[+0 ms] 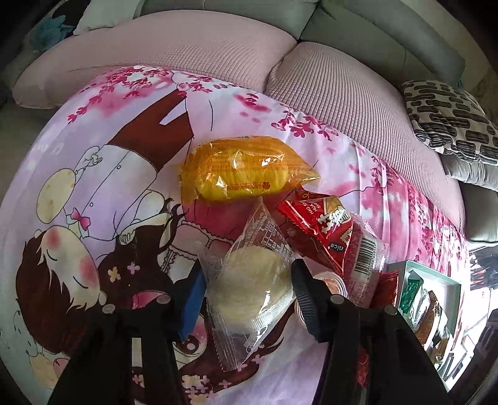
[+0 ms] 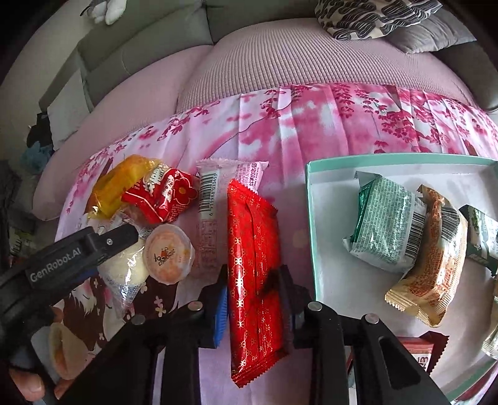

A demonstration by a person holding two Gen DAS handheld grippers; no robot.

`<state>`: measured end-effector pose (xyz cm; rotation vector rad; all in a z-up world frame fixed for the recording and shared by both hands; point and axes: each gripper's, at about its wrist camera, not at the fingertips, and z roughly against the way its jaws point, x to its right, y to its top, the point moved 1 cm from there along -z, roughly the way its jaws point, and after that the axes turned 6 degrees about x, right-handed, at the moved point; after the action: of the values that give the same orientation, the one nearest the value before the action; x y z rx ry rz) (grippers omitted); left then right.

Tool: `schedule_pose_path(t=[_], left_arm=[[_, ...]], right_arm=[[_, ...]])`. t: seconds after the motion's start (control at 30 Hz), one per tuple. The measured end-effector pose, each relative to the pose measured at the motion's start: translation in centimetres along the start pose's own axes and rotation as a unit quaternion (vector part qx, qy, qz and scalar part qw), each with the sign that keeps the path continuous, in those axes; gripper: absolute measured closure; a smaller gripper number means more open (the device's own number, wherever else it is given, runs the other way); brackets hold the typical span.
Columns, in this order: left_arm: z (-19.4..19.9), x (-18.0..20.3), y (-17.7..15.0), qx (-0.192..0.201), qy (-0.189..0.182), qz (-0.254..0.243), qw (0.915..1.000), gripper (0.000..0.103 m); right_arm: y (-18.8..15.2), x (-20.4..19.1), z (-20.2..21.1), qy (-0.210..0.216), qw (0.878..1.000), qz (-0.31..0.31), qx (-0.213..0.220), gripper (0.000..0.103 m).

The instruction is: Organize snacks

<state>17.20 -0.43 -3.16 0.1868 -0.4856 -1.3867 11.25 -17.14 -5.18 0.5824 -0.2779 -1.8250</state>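
Snacks lie scattered on the pink blanket [image 2: 280, 131]. Nearest, the right gripper [image 2: 253, 299] pinches a long red packet [image 2: 252, 264] mid-length; it looks light, crinkly and slippery. At nine o'clock the left gripper [image 1: 249, 289] squeezes a soft white cake [image 1: 249, 286]. Farther, at two o'clock, sits the box [image 2: 311, 218].

This was a home living room: a grey sofa [image 1: 373, 28] with pink quilted cushions [image 2: 311, 62], a patterned throw pillow [image 1: 448, 115], and a cartoon cherry-blossom sheet [image 1: 109, 174] spread over the seat.
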Motion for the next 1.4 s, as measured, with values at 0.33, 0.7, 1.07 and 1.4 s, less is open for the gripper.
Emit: schedule_pose_path(t=[0.33,0.7,1.07,1.4], left_arm=[[1.2,-1.6,-0.6,0.0,-0.002,0.03,0.9995,0.047],[1.7,-4.1,-2.5,-0.008,-0.002,0.057,0.9984,0.047],[2.1,-5.3,-3.2,-0.01,-0.005,0.08,0.9967,0.047],[1.9,-5.8,-3.2,-0.017,-0.014,0.094,0.9953,0.047]], right_arm=[[0.0,0.0,-0.4,-0.003,1.0,-0.01,-0.01,0.072],[0.0,0.0,-0.6,-0.009,1.0,-0.011,-0.019,0.071],[-0.3,-0.5,-0.6,0.005,1.0,-0.006,-0.029,0.051],[0.0,-1.3,-1.2,0.0,0.999,0.009,-0.032,0.045]])
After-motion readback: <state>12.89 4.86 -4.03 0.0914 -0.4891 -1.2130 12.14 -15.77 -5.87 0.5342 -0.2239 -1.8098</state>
